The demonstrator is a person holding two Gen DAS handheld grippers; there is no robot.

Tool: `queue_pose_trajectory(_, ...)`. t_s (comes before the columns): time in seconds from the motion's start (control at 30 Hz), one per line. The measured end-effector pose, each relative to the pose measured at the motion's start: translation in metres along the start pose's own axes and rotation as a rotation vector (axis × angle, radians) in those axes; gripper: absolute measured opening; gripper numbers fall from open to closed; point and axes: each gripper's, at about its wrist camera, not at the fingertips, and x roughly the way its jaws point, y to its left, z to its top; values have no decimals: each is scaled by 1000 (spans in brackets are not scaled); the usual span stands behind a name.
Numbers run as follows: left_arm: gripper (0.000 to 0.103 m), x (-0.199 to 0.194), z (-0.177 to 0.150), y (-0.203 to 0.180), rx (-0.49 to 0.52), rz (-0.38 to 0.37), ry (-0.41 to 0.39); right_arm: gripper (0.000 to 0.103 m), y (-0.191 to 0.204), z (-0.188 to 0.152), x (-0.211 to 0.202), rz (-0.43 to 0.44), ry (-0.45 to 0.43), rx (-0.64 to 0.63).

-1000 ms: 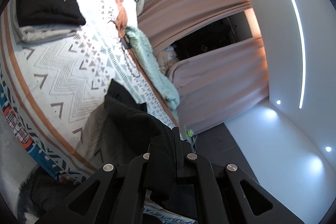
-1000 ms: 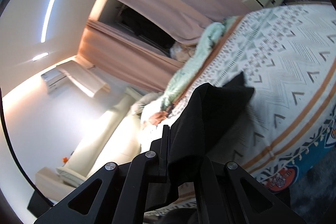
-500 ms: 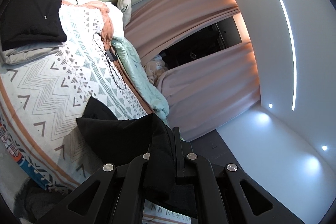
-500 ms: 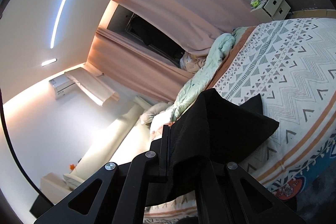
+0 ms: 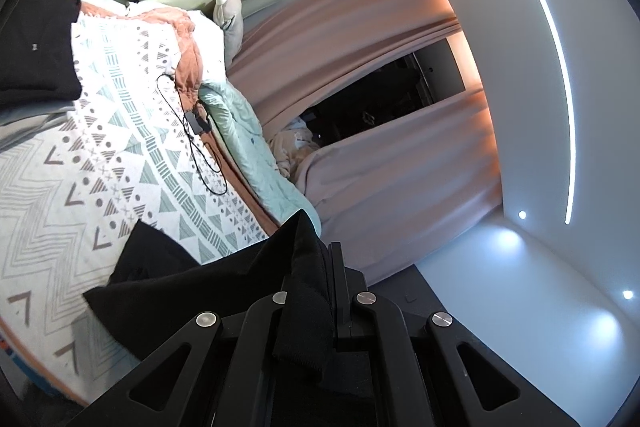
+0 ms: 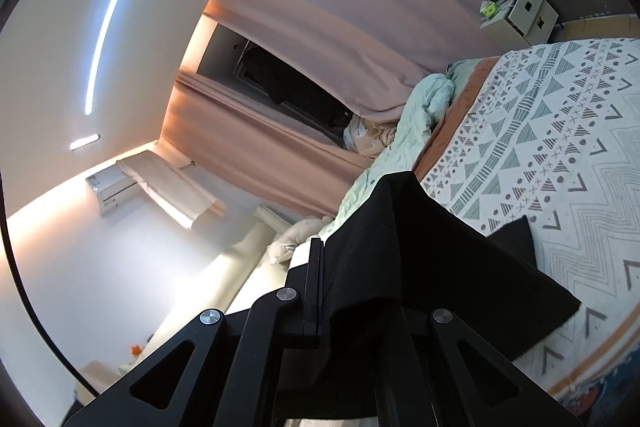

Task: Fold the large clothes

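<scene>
A large black garment (image 5: 192,291) hangs between my two grippers above a bed with a patterned cover (image 5: 100,163). My left gripper (image 5: 316,291) is shut on one bunched edge of it. My right gripper (image 6: 352,291) is shut on another edge, and the cloth (image 6: 460,267) drapes right and down over the bed cover (image 6: 560,147). A lower flap of the garment (image 5: 148,251) reaches toward the cover; I cannot tell whether it touches.
A folded black garment (image 5: 36,47) lies on grey cloth at the bed's far end. A cable with a small black box (image 5: 196,123) lies on the cover. A mint blanket (image 6: 416,119) lines the bed edge by pink curtains (image 6: 344,27). A bedside unit (image 6: 520,11) stands beyond.
Both grippers have risen and tilted up with the black garment, lifting it off the bed. More of the cover shows under it now. Both stay shut on the cloth.
</scene>
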Motion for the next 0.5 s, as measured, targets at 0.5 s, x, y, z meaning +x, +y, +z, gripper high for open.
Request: queue_pose_trajectory(0.5,3,152,25,45,-84,128,-16,3,-61,30,124,-103,-96,208)
